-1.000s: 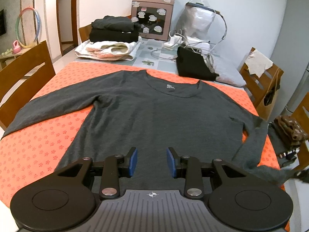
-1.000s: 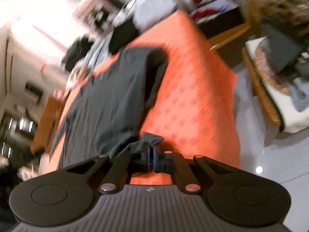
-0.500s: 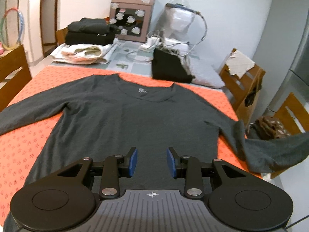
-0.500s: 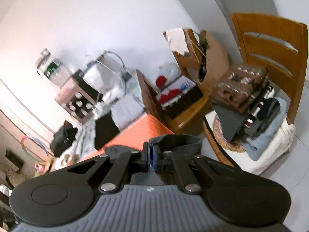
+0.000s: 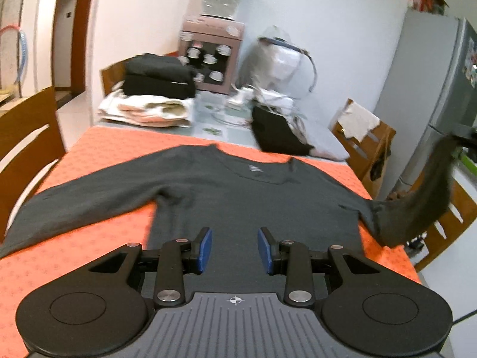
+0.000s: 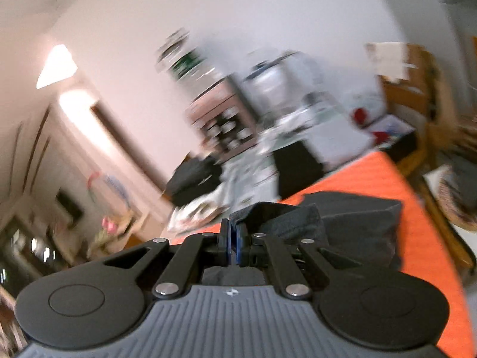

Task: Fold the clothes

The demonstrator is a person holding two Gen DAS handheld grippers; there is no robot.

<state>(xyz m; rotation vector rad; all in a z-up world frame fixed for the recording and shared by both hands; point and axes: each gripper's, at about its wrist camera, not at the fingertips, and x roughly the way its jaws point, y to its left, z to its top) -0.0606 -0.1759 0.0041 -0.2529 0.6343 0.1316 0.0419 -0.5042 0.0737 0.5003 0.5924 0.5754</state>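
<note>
No legible text, label or number on anything in view.

White walls, a wooden chair (image 5: 28,137) at left, a grey refrigerator (image 5: 432,98) at right, an open doorway (image 5: 70,38) behind.

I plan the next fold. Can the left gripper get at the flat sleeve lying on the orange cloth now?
Probably yes. The left gripper is open and empty above the gray shirt, and nothing lies between it and the flat sleeve. The right gripper holds the other sleeve, away from that side.
</note>
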